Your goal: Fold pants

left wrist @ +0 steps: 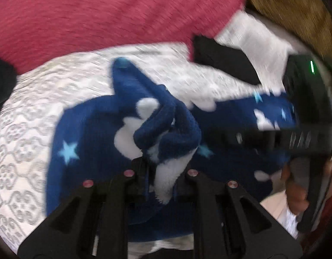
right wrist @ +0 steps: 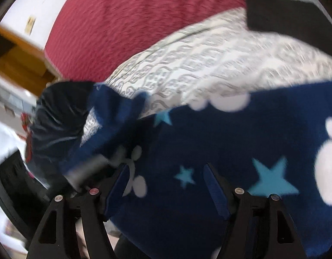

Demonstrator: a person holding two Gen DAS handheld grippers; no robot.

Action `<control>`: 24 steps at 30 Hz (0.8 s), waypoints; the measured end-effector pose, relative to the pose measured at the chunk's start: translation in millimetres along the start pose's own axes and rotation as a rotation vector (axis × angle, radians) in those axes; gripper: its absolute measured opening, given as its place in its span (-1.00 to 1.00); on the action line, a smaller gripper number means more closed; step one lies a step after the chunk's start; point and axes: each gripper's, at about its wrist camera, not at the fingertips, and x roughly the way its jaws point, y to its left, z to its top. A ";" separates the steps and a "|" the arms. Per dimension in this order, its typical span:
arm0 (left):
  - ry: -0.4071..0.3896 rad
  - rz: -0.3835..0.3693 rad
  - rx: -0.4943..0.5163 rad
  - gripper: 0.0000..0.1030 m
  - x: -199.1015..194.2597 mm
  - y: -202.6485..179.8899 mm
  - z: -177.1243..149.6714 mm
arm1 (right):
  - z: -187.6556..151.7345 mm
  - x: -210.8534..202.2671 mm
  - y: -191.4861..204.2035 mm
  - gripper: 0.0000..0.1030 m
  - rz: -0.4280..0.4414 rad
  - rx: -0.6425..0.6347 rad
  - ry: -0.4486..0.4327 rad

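Here, listed left to right, first in the left wrist view.

- Bedspread: white with a grey repeated pattern; it carries everything else and shows bare along the left side.
- Red blanket: textured, across the far edge of the bed, beyond the pants.
- Pants: dark blue fleece with white blotches and pale blue stars, spread over the bedspread in the middle of the view.
- Left gripper: jaws nearly together, pinching a bunched fold of the pants, which rises as a twisted ridge away from the fingers.
- Black folded item: lying on the bedspread past the pants, toward the right; what it is cannot be told.
- Brown fabric: upper right corner, blurred.
- Right gripper's housing: black, with a green light, at the right edge, hiding that end of the pants; a hand shows beneath it.

Right wrist view, same order.

- Wooden furniture: yellow-brown, beside the bed at far left.
- Dark sleeve: a person's arm crossing the left side, blurred, covering the near corner of the bedspread.
- Right gripper: jaws standing wide apart above flat pants fabric, with nothing seen pressed between the blue pads.
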 end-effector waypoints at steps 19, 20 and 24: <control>0.007 0.028 0.092 -0.53 6.8 -30.0 -19.6 | 17.6 37.3 -10.0 0.59 0.224 0.208 0.184; 0.001 0.019 0.094 -0.51 6.5 -30.8 -19.9 | 19.3 41.4 -5.0 0.59 0.196 0.195 0.193; -0.021 -0.011 0.105 -0.40 2.8 -32.0 -21.2 | 25.1 58.3 17.1 0.59 0.146 0.138 0.230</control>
